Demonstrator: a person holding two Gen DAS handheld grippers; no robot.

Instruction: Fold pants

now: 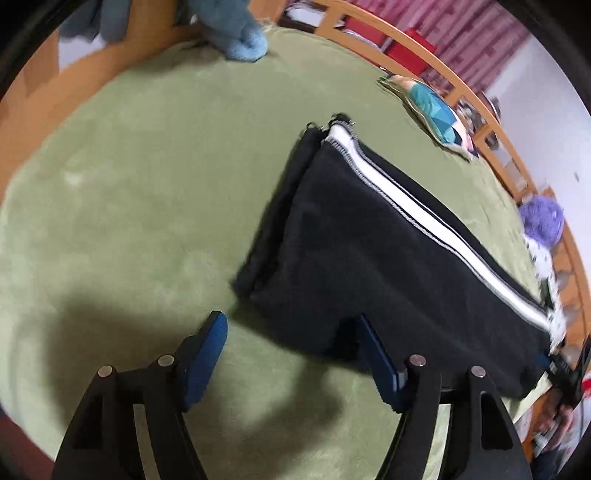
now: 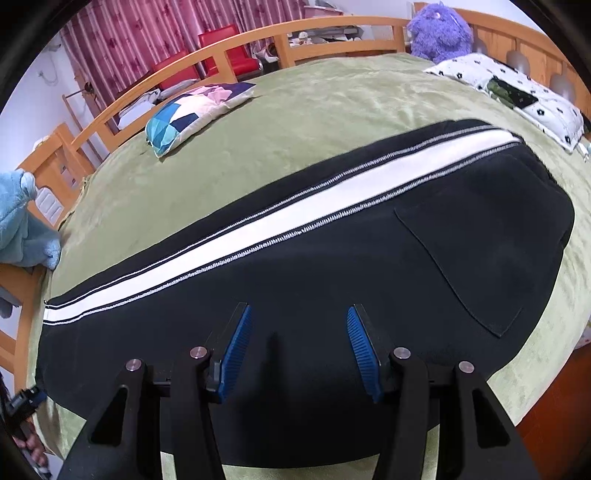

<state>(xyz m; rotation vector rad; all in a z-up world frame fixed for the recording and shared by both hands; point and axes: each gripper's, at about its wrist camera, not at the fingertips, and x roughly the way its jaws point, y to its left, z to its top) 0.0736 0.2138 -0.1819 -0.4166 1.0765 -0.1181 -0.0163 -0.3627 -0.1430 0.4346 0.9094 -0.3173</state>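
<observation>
Black pants (image 1: 373, 258) with a white side stripe lie flat on the green bed cover (image 1: 147, 184), legs stacked one on the other. My left gripper (image 1: 291, 328) is open at the pants' near edge. Its left finger is over bare cover and its right finger reaches the black cloth, with nothing pinched. In the right wrist view the pants (image 2: 332, 266) fill the middle, the back pocket at the right. My right gripper (image 2: 299, 314) stands open just above the black cloth, and nothing is caught between its blue pads (image 2: 236, 347).
A patchwork cushion (image 2: 192, 110) lies beyond the pants. A white flowered pillow (image 2: 517, 92) and a purple plush toy (image 2: 439, 33) sit at the head end. A light blue plush (image 1: 240, 37) rests by the wooden bed rail (image 2: 229, 55). Red chairs stand behind it.
</observation>
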